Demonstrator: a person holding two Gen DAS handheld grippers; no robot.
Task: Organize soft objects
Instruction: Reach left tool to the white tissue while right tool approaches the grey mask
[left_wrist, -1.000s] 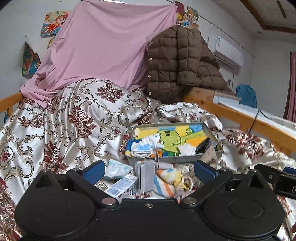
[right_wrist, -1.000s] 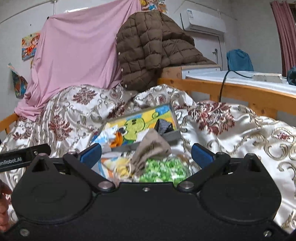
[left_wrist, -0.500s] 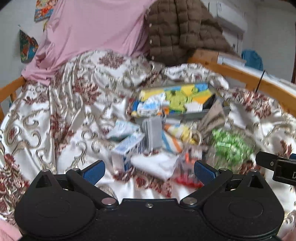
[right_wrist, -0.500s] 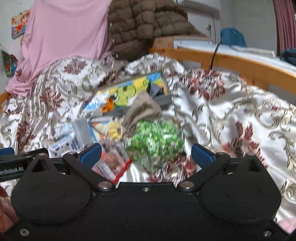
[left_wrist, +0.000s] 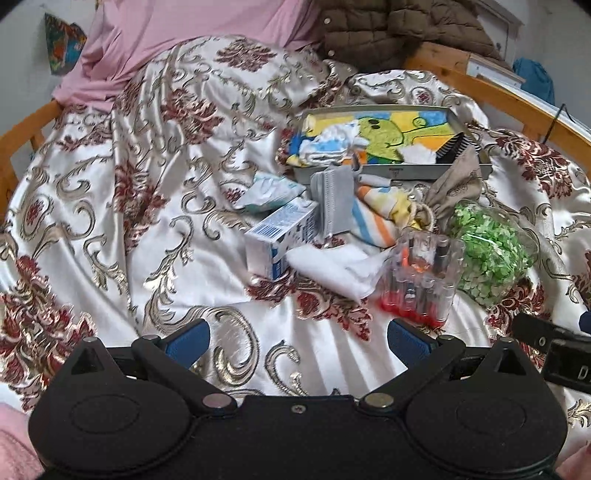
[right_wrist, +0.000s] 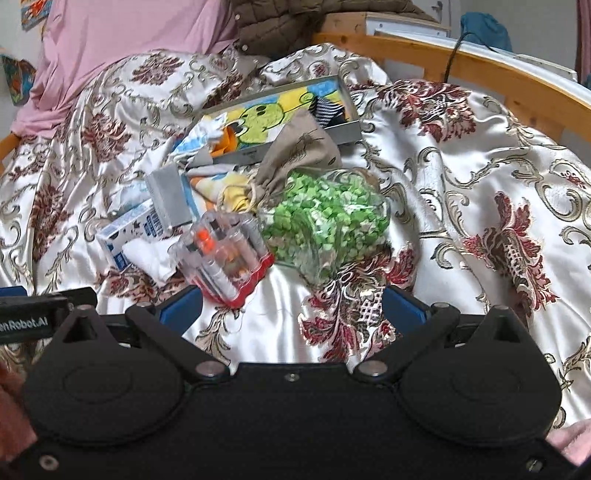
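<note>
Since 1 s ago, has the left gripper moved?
Yes. The left gripper pulled back and tilted down: the tray sits farther up the view, and more bedspread shows between.

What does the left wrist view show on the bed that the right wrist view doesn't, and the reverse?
Only the left wrist view shows the pale blue packet behind the milk carton clearly, and the tray's full interior. Only the right wrist view shows the bare quilt right of the pile and the wooden rail there. Both show the green bag, the clear case, the white cloth and both grippers, left and right, open and empty.
</note>
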